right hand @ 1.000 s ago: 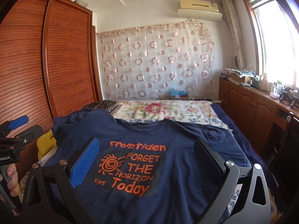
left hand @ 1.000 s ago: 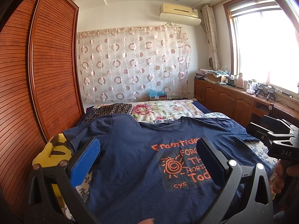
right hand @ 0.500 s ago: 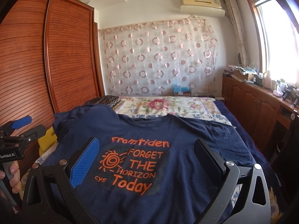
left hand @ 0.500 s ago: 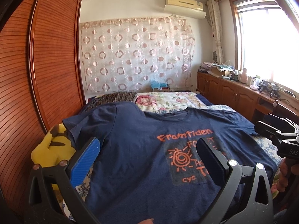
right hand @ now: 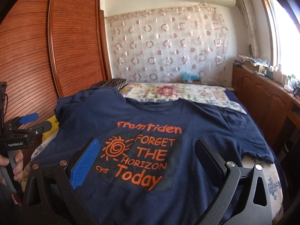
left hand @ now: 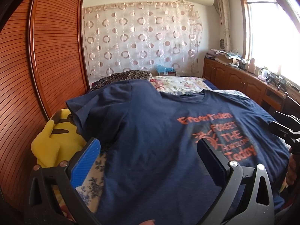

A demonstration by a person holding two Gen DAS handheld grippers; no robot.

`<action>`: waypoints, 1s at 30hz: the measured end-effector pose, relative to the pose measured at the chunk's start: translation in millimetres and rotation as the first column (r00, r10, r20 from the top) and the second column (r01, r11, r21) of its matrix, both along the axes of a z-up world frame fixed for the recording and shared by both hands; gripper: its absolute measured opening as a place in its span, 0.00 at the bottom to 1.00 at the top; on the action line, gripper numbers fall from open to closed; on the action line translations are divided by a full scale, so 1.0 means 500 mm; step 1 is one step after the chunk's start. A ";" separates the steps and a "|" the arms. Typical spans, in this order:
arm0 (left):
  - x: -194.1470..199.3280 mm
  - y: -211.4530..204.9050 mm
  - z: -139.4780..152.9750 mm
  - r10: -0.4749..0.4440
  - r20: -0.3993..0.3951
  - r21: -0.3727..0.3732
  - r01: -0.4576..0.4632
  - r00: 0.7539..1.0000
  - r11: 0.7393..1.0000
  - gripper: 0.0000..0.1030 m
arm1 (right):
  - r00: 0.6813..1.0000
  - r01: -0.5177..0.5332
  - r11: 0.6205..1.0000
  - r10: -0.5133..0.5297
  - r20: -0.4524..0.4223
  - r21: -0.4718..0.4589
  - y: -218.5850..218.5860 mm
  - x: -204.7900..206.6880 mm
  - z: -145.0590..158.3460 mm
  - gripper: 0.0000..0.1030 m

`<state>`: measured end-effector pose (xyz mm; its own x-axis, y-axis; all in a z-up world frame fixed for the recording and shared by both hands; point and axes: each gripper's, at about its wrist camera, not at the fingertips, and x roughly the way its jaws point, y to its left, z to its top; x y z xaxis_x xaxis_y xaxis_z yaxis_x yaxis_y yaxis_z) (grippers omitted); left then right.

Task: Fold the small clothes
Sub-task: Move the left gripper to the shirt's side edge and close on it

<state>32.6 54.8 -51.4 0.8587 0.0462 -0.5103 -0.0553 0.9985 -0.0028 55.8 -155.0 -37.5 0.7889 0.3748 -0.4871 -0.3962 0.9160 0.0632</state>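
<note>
A navy T-shirt [left hand: 150, 131] with orange lettering lies spread flat, front up, on the bed, collar toward the far wall. In the right wrist view the same T-shirt [right hand: 196, 123] fills the middle, both short sleeves out to the sides. My left gripper [left hand: 148, 151] hovers open above the shirt's left half, nothing between its fingers. My right gripper [right hand: 147, 150] hangs open over the printed chest near the hem. The left gripper [right hand: 31, 121] also shows at the left edge, and the right gripper [left hand: 281, 123] shows at the right edge of the left wrist view.
A yellow plush toy [left hand: 54, 140] sits at the bed's left edge beside the slatted wooden wardrobe [left hand: 37, 75]. A floral quilt [right hand: 168, 91] and a dark patterned pillow [right hand: 112, 83] lie beyond the collar. Cluttered wooden cabinets [right hand: 262, 97] run under the window on the right.
Both grippers have tilted down and shifted slightly left, so the shirt sits higher and farther right in the views. The shirt itself has not moved.
</note>
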 end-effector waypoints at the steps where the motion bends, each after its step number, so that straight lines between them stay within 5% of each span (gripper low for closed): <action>1: 0.004 0.012 -0.001 0.004 -0.003 0.003 -0.004 1.000 1.000 1.00 | 1.000 -0.011 1.000 0.011 -0.006 -0.004 0.005 0.007 -0.006 1.00; 14: 0.094 0.204 0.017 0.080 -0.044 -0.056 -0.083 0.996 0.995 0.99 | 0.988 -0.133 0.990 0.129 -0.091 -0.047 0.089 0.122 -0.042 1.00; 22: 0.175 0.311 0.025 0.123 -0.077 -0.095 -0.130 0.989 0.987 0.67 | 0.974 -0.197 0.978 0.187 -0.130 -0.073 0.142 0.204 -0.043 1.00; 30: 0.247 0.385 -0.013 0.169 -0.134 -0.117 -0.185 0.976 0.976 0.49 | 0.955 -0.256 0.963 0.238 -0.176 -0.086 0.187 0.275 -0.060 1.00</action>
<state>156.2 247.2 -58.0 0.7736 0.1194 -0.6223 -0.2394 0.9644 -0.1125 193.5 -61.5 -67.6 0.5848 0.4872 -0.6485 -0.6036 0.7955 0.0532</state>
